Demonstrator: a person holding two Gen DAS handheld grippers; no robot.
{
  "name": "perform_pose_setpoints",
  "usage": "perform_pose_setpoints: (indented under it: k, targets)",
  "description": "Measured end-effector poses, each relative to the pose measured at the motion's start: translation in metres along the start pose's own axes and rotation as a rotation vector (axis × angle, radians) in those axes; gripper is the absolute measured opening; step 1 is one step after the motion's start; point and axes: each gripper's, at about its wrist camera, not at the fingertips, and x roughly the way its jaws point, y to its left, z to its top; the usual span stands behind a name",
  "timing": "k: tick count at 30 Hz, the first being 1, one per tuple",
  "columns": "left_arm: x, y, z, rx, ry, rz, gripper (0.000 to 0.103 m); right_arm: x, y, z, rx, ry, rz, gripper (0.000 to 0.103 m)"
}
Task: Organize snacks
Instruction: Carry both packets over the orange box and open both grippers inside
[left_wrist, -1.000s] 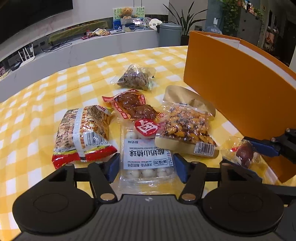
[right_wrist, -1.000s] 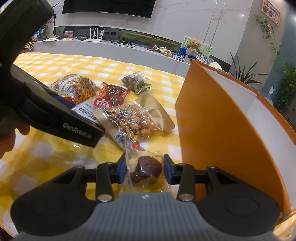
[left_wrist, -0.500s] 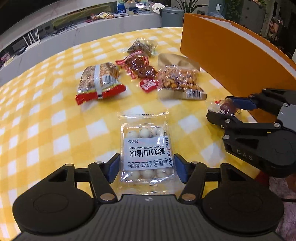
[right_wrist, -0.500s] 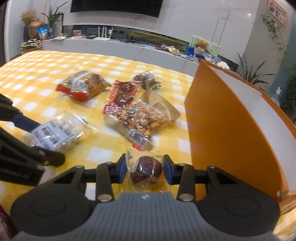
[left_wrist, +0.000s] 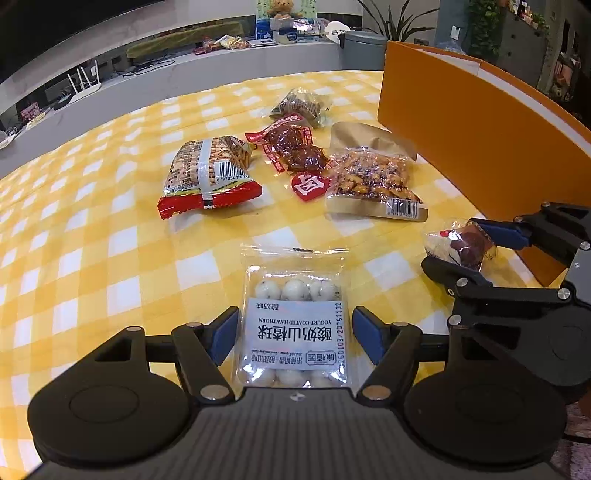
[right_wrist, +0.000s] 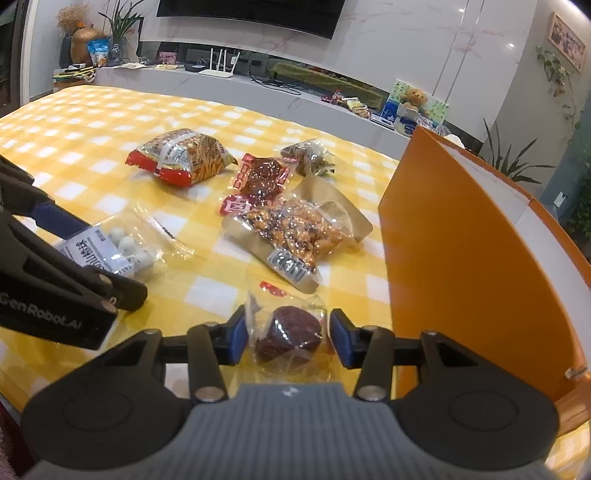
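Note:
My left gripper is shut on a clear pack of yogurt hawthorn balls, near the table's front edge; the pack also shows in the right wrist view. My right gripper is shut on a clear bag with a dark brown snack, close beside the orange box; that bag also shows in the left wrist view. On the yellow checked tablecloth lie a red noodle-snack bag, a red meat pack, a nut mix pouch and a small dark bag.
The orange box's tall wall stands along the table's right side. A grey counter with routers, cables and a teddy bear runs behind the table. My left gripper's body shows at the left of the right wrist view.
My left gripper pulled the hawthorn ball pack back toward the table's front edge, away from the other snacks. My right gripper stayed shut on the brown snack bag beside the orange box.

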Motion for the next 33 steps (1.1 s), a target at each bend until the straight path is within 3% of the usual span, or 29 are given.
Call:
perform_pose_setpoints:
  k: [3,8,15,26,33]
  targets:
    - [-0.001,0.002,0.001,-0.013,-0.003,-0.007,0.071,-0.001,0.000,0.000,0.005,0.005,-0.001,0.046]
    - [-0.001,0.001,0.003,-0.016,0.005,-0.002,0.067,-0.002,-0.002,-0.001,0.015,0.008,0.006,0.042]
    - [-0.008,0.006,0.006,-0.083,0.028,-0.025,0.065,-0.005,-0.003,0.004,0.010,0.028,0.035,0.038]
    - [-0.052,0.008,0.022,-0.110,-0.018,-0.017,0.065,-0.037,-0.014,0.033,-0.018,0.008,0.135,0.037]
    - [-0.090,-0.009,0.053,-0.075,-0.088,-0.055,0.065,-0.075,-0.039,0.060,-0.041,-0.045,0.194,0.038]
